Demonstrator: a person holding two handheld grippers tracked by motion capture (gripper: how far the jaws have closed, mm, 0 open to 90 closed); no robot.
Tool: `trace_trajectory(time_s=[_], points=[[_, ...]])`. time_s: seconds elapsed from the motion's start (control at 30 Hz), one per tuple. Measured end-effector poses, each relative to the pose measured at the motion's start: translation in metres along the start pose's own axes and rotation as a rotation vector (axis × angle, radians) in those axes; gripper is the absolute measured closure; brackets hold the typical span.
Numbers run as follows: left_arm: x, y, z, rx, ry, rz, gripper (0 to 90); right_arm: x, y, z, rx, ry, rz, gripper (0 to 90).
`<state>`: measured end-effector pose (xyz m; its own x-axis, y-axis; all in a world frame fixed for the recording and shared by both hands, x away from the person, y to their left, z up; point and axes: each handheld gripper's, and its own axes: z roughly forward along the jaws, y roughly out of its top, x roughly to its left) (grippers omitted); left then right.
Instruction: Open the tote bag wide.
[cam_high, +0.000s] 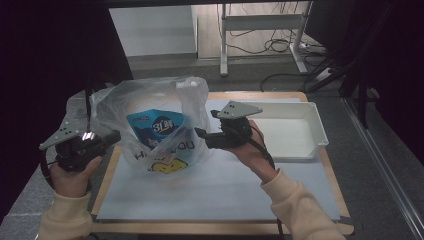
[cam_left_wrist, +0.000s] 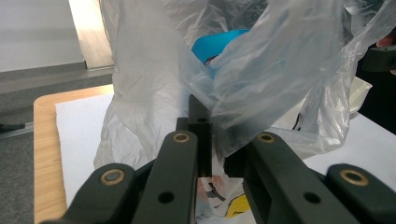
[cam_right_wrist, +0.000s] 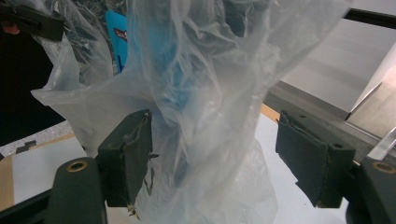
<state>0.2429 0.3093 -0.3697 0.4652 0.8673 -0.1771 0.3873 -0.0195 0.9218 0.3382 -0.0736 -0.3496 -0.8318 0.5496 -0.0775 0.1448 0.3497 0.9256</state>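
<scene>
We see a thin, crinkled, translucent plastic bag (cam_high: 150, 107) standing open on the pale sheet (cam_high: 220, 192) that covers the wooden board (cam_high: 107, 172), left of centre in the high view, with a bright blue snack packet (cam_high: 152, 125) upright inside it and a yellow print low on its front. Our left gripper (cam_high: 107, 137) has its 2 jaws pressed together on the bag's left edge; in the left gripper view the film bunches right at the closed tips. Our right gripper (cam_high: 202, 135) sits at the bag's right side with its 2 jaws wide apart; in the right gripper view a fold of film hangs between the pads, brushing the left one and clear of the other. Just right of that hand lies a shallow white plastic tray (cam_high: 315, 125).
</scene>
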Motion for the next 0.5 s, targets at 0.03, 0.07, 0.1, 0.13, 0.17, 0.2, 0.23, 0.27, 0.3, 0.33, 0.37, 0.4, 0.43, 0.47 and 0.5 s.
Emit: trace_trajectory(time_s=[0.03, 0.07, 0.1, 0.13, 0.17, 0.2, 0.23, 0.27, 0.3, 0.33, 0.37, 0.4, 0.43, 0.47, 0.5], points=[[0.000, 0.000, 0.000, -0.002, 0.001, 0.000, 85.0, 0.000, 0.001, 0.001, 0.000, 0.000, 0.000, 27.2], [0.000, 0.000, -0.001, -0.003, 0.001, 0.000, 85.1, 0.001, 0.002, 0.003, -0.001, 0.002, -0.002, 27.2], [0.000, 0.000, -0.001, -0.003, 0.001, 0.000, 85.0, 0.001, 0.003, 0.003, -0.002, 0.003, 0.002, 27.2], [0.000, 0.000, -0.001, -0.005, 0.001, -0.001, 85.0, 0.001, 0.004, 0.004, -0.004, 0.003, 0.003, 27.2], [0.000, 0.000, -0.001, -0.006, 0.000, -0.001, 85.0, 0.001, 0.005, 0.005, -0.008, 0.003, 0.006, 27.2], [0.000, 0.000, -0.001, -0.006, 0.000, -0.001, 85.0, 0.001, 0.005, 0.006, -0.006, 0.003, 0.009, 27.7], [0.000, 0.000, -0.001, -0.006, 0.000, -0.002, 85.0, 0.001, 0.006, 0.008, -0.004, 0.001, 0.010, 29.3], [0.001, 0.000, -0.002, -0.007, 0.000, -0.001, 85.0, 0.001, 0.007, 0.008, -0.005, -0.003, 0.010, 31.9], [0.001, 0.000, -0.002, -0.007, 0.002, -0.001, 85.0, 0.001, 0.007, 0.009, -0.002, -0.008, 0.007, 35.7], [0.001, 0.000, -0.002, -0.008, 0.002, -0.002, 85.0, 0.000, 0.007, 0.010, -0.001, -0.007, 0.006, 38.4], [0.001, 0.000, -0.002, -0.008, 0.002, -0.003, 85.0, 0.000, 0.007, 0.011, 0.003, -0.005, 0.013, 42.1], [0.001, 0.000, -0.002, -0.007, 0.001, -0.004, 85.0, 0.000, 0.007, 0.012, 0.005, -0.007, 0.013, 47.1], [0.001, 0.000, -0.002, -0.006, 0.000, -0.004, 85.0, -0.001, 0.007, 0.013, 0.007, -0.006, 0.011, 52.5], [0.001, 0.000, -0.001, -0.007, 0.000, -0.004, 85.0, -0.001, 0.006, 0.015, 0.013, 0.007, 0.010, 63.2], [0.001, 0.000, -0.001, -0.006, -0.001, -0.004, 85.0, -0.001, 0.006, 0.015, 0.013, 0.007, 0.010, 63.2]])
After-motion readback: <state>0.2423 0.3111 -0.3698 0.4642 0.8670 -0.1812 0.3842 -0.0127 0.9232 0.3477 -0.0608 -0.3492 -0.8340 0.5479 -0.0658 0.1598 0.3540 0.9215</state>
